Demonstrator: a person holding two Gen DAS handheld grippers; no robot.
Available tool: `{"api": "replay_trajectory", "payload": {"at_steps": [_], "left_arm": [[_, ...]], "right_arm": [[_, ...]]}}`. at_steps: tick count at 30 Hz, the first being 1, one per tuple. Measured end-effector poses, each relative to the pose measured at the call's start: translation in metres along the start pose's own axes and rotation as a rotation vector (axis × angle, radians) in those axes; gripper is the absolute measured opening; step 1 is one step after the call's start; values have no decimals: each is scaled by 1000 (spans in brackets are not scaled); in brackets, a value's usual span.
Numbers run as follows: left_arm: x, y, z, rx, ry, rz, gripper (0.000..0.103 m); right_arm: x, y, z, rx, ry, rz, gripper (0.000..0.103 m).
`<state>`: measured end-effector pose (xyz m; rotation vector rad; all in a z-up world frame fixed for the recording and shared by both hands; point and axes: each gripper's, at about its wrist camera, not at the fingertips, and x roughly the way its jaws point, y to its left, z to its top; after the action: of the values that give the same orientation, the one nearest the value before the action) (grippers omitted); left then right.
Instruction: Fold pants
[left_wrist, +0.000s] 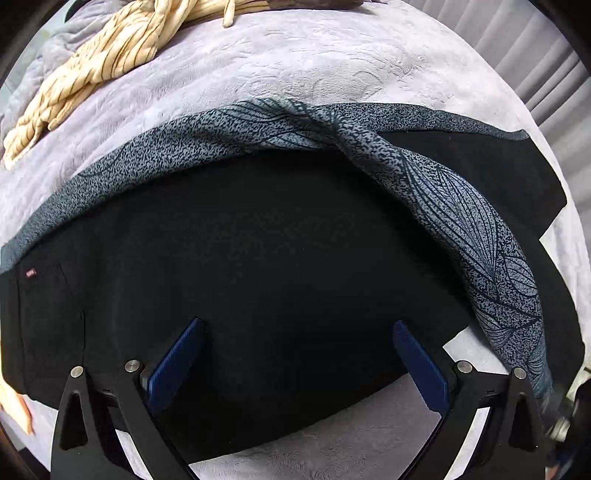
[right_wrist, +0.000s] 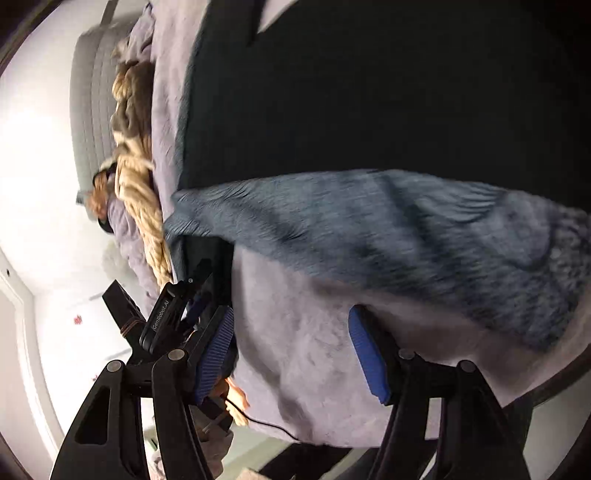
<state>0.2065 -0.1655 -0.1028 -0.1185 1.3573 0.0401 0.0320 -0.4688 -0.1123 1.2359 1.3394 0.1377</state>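
Black pants (left_wrist: 258, 266) lie flat across the lavender blanket (left_wrist: 258, 74), with a small red tag at the left. A blue-grey patterned garment (left_wrist: 461, 221) lies along their far edge and drapes over their right side. My left gripper (left_wrist: 297, 332) is open just above the pants' near edge, empty. In the right wrist view the black pants (right_wrist: 369, 92) fill the top and the blurred patterned garment (right_wrist: 406, 236) crosses the middle. My right gripper (right_wrist: 291, 332) is open over bare blanket (right_wrist: 295, 369), holding nothing. The left gripper (right_wrist: 177, 306) shows at its left.
A cream striped garment (left_wrist: 103, 62) lies bunched at the blanket's far left, also seen in the right wrist view (right_wrist: 136, 177). Grey curtains (left_wrist: 535, 55) hang at the right. White floor (right_wrist: 37, 184) lies beyond the bed edge.
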Motion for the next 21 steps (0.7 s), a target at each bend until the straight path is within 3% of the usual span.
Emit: {"api": "replay_trajectory", "payload": {"at_steps": [1,3,6,12,15,16,17,19,20,21], "left_arm": [[-1,0,1,-1,8,1,103],[0,0,5,-7,26,17,103],[-4,-1,11,-18,38,55,103],[-16,-3,21,-49,17,93,103],[-18,-9,36,-73,9,115,103],[-18,-16,42,-87,7,117,103],[-23,-19,47,-107,-10,105,103],[-30,-28,56,-129,-46,85,103],[-32,-29,59,-130,-54,82,103],[-33,-31,61,-127,-54,84,103]], "right_arm": [[0,-3,4,37,-50,34,57],[-8,-6,21,109,-136,72,14],[-29,24,55,-6,-191,30,13],[-48,154,144,-384,-239,-22,12],[-17,204,206,-477,-154,-43,16],[-4,216,225,-497,-132,-117,20],[7,227,236,-529,-104,-193,23],[2,241,236,-613,-78,-196,23],[-7,243,229,-652,-78,-187,35],[-16,240,221,-679,-85,-192,58]]}}
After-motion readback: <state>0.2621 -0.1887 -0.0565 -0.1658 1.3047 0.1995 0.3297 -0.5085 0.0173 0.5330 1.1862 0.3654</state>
